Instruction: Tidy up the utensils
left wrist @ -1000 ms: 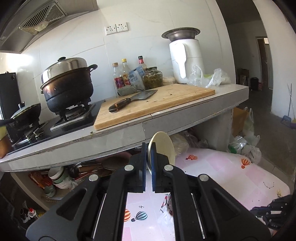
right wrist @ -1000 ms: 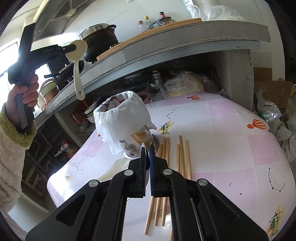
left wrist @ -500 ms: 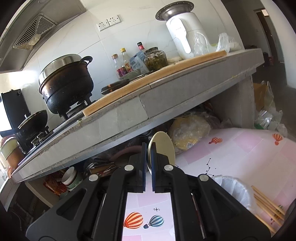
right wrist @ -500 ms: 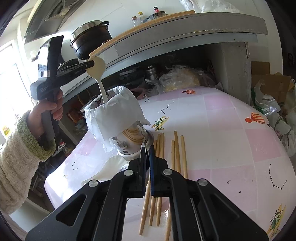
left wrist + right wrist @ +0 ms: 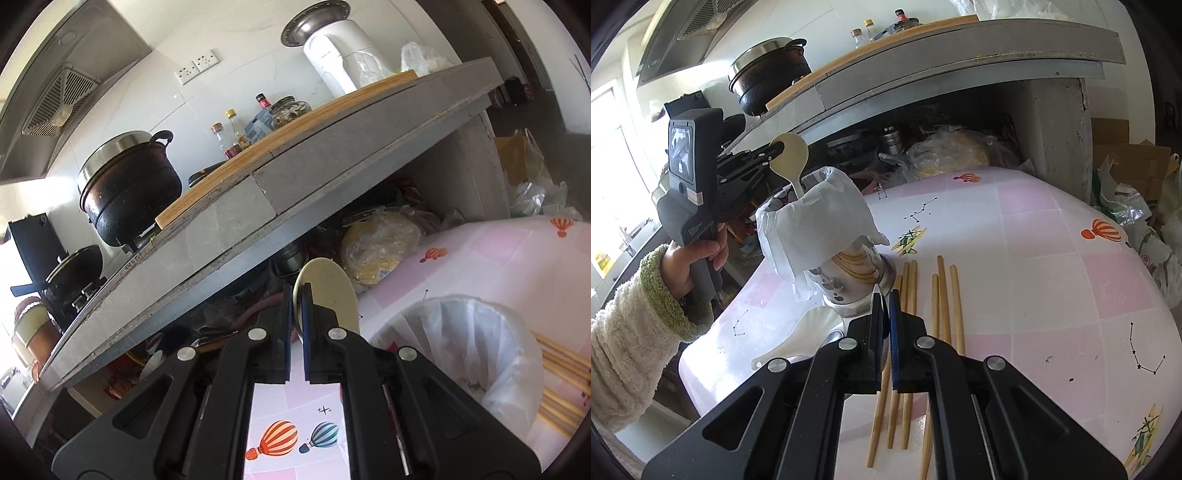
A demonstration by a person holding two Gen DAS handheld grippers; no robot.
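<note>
Currently, the left gripper is clenching the cream spoon by its bowl, handle entering the bag-lined holder near the table's left edge; descend vertically, then release. The right gripper is hovering closed, empty.

Bright daylight, blown-out window left; fisheye warping, dark edges.

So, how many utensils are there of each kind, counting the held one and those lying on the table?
Chopsticks: 6, all on the table
Spoons: 2, a beige spoon in the left tool and a white spoon on the table
Total: 8
</note>
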